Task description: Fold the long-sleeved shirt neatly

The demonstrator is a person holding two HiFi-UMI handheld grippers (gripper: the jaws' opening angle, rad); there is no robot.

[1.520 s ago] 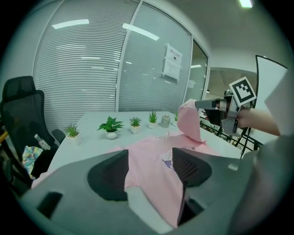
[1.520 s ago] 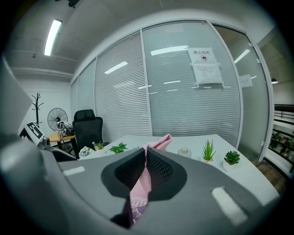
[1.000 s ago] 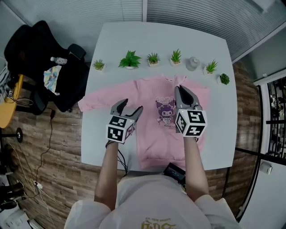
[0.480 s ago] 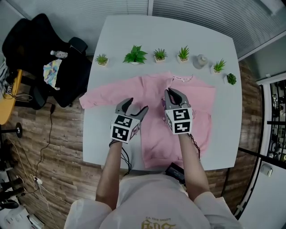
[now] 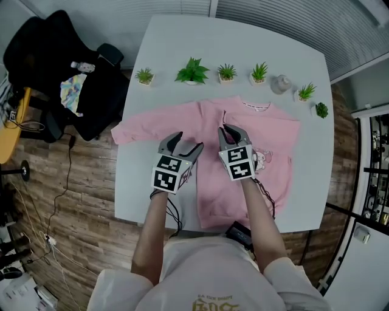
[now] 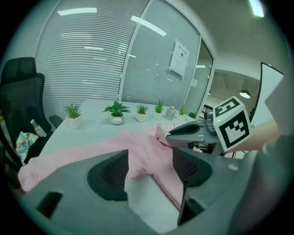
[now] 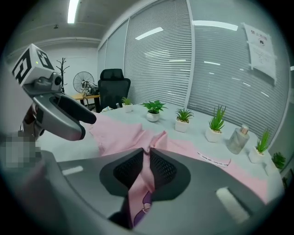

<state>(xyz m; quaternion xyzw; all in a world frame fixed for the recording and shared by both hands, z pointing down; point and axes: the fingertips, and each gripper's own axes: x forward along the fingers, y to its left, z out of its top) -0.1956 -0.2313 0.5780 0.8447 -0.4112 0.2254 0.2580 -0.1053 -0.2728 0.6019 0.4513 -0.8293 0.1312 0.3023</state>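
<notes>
Right gripper [image 5: 227,131], tilted down toward twelve o'clock, pinched the shirt [image 5: 213,194] (jaws just easing apart); left gripper [image 5: 187,143] gaped over the white table [image 5: 135,179].

a white table [image 5: 170,42] with little plants, and a black chair [image 5: 55,73] beside it

a row of little green plants [image 5: 227,72] in pots stood along the far side of the table, and the bushy plant [image 5: 192,70] was the biggest. a small grey bottle [image 5: 281,84] stood in the row, near the right end. a colourful cloth [image 5: 72,94] and a little bottle [image 5: 84,65] lay on the black chair. the floor [image 5: 79,200] was brown wood, with thin cables [image 5: 36,225] on it. a yellow table [image 5: 12,130] peeked in at the left. blinds [image 5: 292,18] hung behind the table, and a paper [image 6: 178,58] was stuck on the glass wall. a fan [image 7: 81,82] stood far back.
</notes>
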